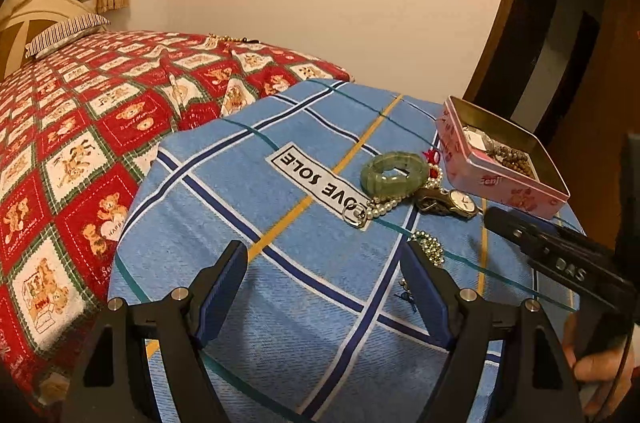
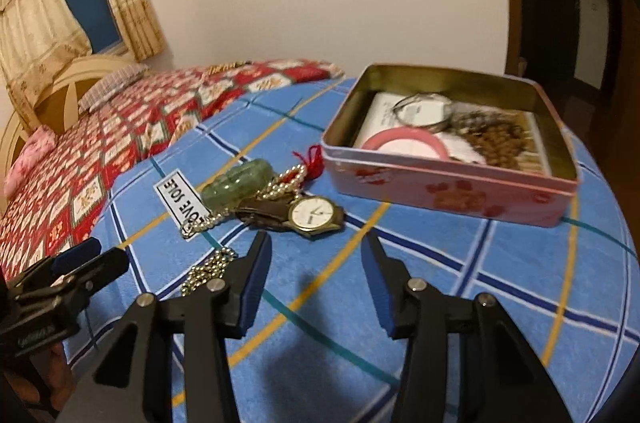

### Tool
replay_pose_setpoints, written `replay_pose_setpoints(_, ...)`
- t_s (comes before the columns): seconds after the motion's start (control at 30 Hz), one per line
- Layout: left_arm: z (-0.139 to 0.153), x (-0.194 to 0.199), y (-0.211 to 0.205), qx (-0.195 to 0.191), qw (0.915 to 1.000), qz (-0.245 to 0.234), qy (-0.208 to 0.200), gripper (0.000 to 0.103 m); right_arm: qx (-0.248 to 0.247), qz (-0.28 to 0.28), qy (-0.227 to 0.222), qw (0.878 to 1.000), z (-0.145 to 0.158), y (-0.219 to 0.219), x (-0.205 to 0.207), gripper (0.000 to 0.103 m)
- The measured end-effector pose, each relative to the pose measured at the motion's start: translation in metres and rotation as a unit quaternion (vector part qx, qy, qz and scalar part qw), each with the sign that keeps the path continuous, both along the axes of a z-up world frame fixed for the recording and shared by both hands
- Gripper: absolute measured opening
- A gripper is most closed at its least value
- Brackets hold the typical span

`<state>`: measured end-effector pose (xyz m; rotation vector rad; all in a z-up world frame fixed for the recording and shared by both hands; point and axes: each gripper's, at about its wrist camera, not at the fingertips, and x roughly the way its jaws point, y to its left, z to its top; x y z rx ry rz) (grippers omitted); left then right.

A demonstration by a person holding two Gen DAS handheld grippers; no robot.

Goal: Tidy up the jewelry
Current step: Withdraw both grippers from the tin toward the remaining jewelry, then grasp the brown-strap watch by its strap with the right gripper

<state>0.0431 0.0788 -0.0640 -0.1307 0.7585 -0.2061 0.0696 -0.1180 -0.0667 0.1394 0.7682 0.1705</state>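
Note:
A pink tin box (image 2: 452,189) stands open on the blue checked cloth; it also shows in the left wrist view (image 1: 500,183). Inside lie a silver bangle (image 2: 424,111), a pink bangle (image 2: 404,139) and brown beads (image 2: 496,139). Left of the box lie a green jade bangle (image 2: 236,185) (image 1: 394,173), a pearl strand (image 2: 280,179), a wristwatch (image 2: 310,215) (image 1: 454,203) and a silver ball chain (image 2: 208,269) (image 1: 430,247). My right gripper (image 2: 316,245) is open and empty, just in front of the watch. My left gripper (image 1: 324,251) is open and empty, short of the jade bangle.
The blue cloth (image 1: 320,303) covers a raised surface with rounded edges. A bed with a red bear-print cover (image 1: 80,143) lies to the left. A striped pillow (image 1: 64,33) and headboard sit at the far left. A dark doorway (image 1: 560,43) is behind the box.

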Motion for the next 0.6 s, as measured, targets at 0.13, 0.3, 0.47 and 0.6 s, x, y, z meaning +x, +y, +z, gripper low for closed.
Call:
replay_pose_setpoints(0.13, -0.002, 0.002, 0.001, -0.003, 1.0, 0.002, 0.007, 0.079, 0.001, 0.011, 0.015, 1.0, -0.004, 0.003, 0.017, 0.054)
replay_pose_setpoints(0.3, -0.003, 0.002, 0.003, -0.008, 0.9999, 0.003, 0.011, 0.079, -0.052, 0.033, 0.021, 0.998, -0.009, 0.017, 0.035, 0.076)
replay_pose_setpoints(0.47, -0.006, 0.006, 0.0, -0.004, 0.9997, -0.002, 0.023, 0.079, -0.066, 0.054, 0.037, 0.996, -0.017, 0.021, 0.05, 0.083)
replay_pose_setpoints(0.6, -0.006, 0.006, -0.003, 0.001, 0.9997, -0.007, 0.023, 0.079, -0.052, 0.087, 0.052, 0.993, -0.022, 0.023, 0.055, 0.076)
